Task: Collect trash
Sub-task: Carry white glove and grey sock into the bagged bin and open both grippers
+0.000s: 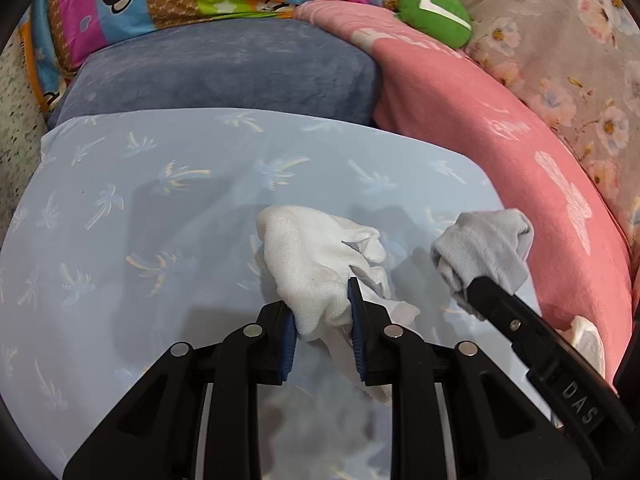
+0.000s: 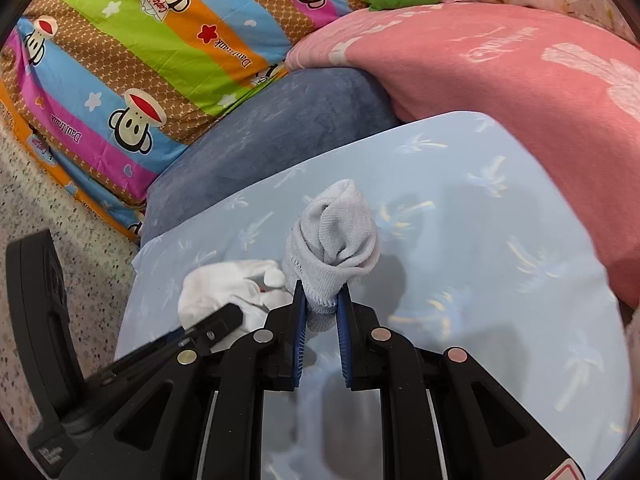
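Currently left gripper [image 1: 322, 312] clamps the white knit cotton glove [image 1: 320, 256], right gripper [image 2: 320, 304] pinches the rolled grey ribbed sock [image 2: 334, 240] by its cuff, both just above the pale-blue palm-print sheet [image 1: 160, 200]. Risk: sock slips, since only the cuff is held.

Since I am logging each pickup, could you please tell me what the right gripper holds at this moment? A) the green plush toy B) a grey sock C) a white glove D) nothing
B: in the right wrist view the right gripper has its blue pads pressed on the ribbed cuff of the grey sock, while the white glove sits in the left gripper.
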